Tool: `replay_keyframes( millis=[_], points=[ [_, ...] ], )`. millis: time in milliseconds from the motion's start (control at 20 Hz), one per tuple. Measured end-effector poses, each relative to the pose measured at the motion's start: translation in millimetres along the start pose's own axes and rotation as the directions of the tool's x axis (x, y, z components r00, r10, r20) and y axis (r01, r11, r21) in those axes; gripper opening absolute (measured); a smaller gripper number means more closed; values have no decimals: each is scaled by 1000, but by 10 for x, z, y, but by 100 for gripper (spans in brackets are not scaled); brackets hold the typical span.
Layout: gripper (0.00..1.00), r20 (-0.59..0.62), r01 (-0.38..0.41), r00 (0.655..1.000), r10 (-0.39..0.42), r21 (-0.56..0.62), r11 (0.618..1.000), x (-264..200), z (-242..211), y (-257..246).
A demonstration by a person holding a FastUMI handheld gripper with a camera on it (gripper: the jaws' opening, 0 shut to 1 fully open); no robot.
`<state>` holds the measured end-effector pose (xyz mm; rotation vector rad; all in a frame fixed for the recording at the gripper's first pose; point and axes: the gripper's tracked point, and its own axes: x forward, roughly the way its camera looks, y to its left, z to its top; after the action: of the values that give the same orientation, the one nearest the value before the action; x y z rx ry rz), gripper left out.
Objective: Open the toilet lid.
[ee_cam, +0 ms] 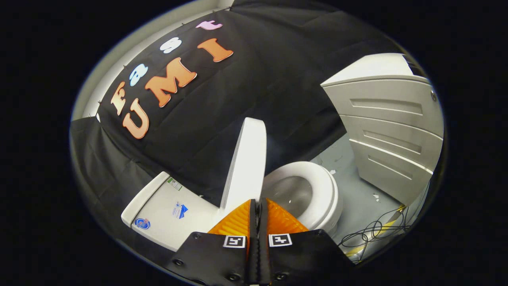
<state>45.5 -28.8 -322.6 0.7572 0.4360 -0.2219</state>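
Toilet lid stands raised, near upright, its long axis running from the hinge up toward the cloth wall; its inner face turns toward the bowl side, its back toward the tank. Lid's lower edge sits just ahead of the fingertips, at the rear of the seat.

Seat is down on the bowl, ring exposed, grey hollow of the bowl visible inside it. Tank lies just beside the lid on the other side, with small stickers on its top and front.

Gripper: fingers pressed together, only a thin seam between them, nothing visibly pinched. The tips end right at the base of the lid; touching or not, cannot tell.

Around: pale cabinet with panelled front stands beyond the bowl, well apart from it. Grey floor between them, a few white scraps on it. Tangle of dark cables on the floor near the cabinet's foot. Nothing stands between fingers and lid.
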Motion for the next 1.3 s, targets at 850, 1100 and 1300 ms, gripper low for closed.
replay_keyframes(
  millis=[850, 1100, 1300],
  points=[
    [8, 47, 28, 999, -16, -277, 960, -208, 224, 1198],
    [8, 56, 1, 998, 19, -339, 941, -235, 180, 1592],
    [8, 58, -25, 997, 51, -381, 924, -256, 139, 1885]
  ],
)
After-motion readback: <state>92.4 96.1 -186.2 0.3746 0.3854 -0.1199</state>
